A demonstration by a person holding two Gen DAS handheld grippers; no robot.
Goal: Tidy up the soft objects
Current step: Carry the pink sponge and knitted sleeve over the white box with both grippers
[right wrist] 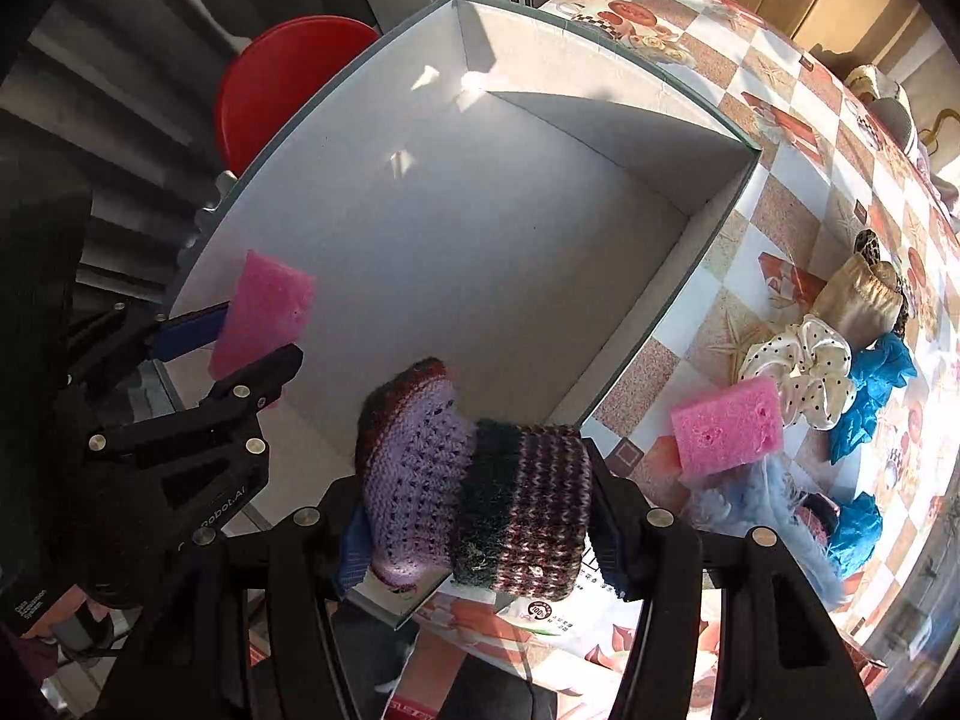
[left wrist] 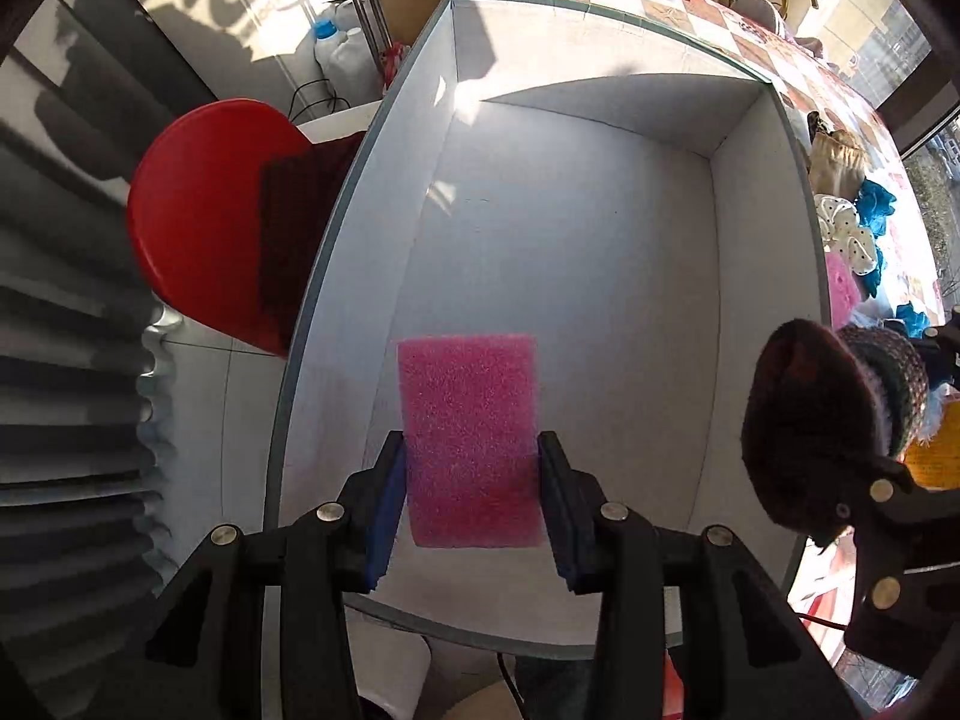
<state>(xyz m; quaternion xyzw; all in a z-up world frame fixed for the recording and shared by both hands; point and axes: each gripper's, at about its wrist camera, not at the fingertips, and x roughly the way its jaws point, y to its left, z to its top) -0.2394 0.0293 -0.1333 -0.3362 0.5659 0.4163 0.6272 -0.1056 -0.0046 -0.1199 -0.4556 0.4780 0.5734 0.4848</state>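
While I'm hanging over the white box (left wrist: 600, 276), my left gripper (left wrist: 474, 480) is pinching a pink sponge (left wrist: 471, 438), and at 3 o'clock my right gripper (right wrist: 480, 516) is squeezing a knitted hat (right wrist: 474, 474).

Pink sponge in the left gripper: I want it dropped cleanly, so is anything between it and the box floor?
Nothing visible: the pink sponge hangs over the bare floor of the white box.

Left gripper (left wrist: 471, 480): jaws clamped on a pink sponge (left wrist: 470, 420), hanging over the near end of a white open box (left wrist: 600, 252). Right gripper (left wrist: 840, 516), at the box's right rim: carries a dark knitted piece (left wrist: 804, 414). Red stool (left wrist: 198, 216) stands beyond the box's left wall.
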